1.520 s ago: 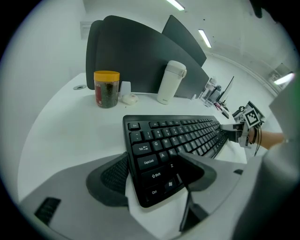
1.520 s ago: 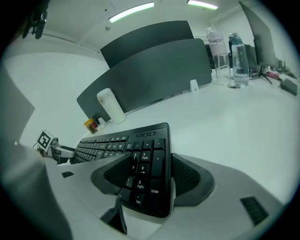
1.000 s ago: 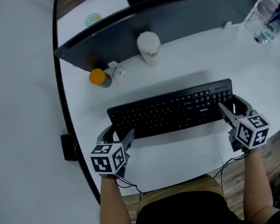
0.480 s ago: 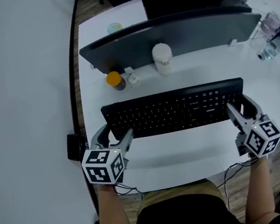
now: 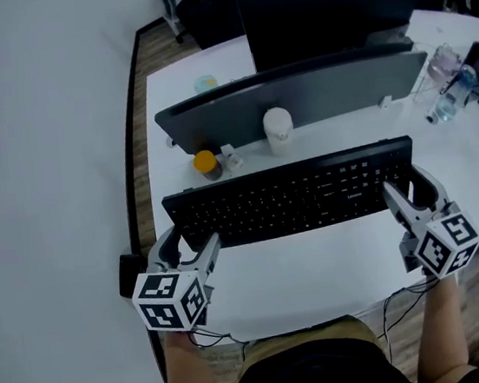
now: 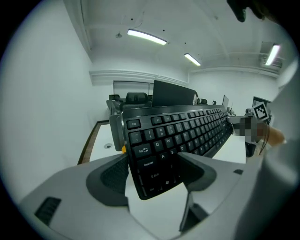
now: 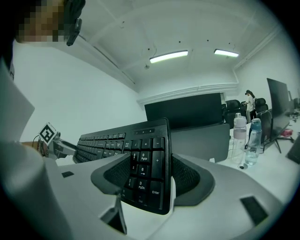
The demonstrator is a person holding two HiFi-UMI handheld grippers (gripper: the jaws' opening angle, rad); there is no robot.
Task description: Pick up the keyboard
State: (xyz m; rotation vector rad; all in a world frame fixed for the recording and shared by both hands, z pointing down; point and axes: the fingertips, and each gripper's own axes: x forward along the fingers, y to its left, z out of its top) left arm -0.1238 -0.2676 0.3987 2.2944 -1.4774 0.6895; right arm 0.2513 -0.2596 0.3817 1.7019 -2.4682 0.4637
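A black full-size keyboard (image 5: 292,195) hangs above the white desk (image 5: 320,272), held by its two ends. My left gripper (image 5: 189,241) is shut on the keyboard's left end, one jaw on the key side and one behind it. In the left gripper view the keyboard (image 6: 183,131) runs away from my left gripper (image 6: 154,171), tilted on edge. My right gripper (image 5: 410,190) is shut on the number-pad end. The right gripper view shows the keyboard (image 7: 140,159) standing between the jaws of my right gripper (image 7: 150,173).
A grey divider panel (image 5: 297,95) crosses the desk behind the keyboard, with a black monitor (image 5: 321,9) beyond it. In front of the panel stand a white cylinder (image 5: 278,129) and an orange-capped jar (image 5: 207,164). Water bottles (image 5: 445,93) are at the right.
Both grippers have risen together with the keyboard between them. It has left the desk surface and tilted up on edge.
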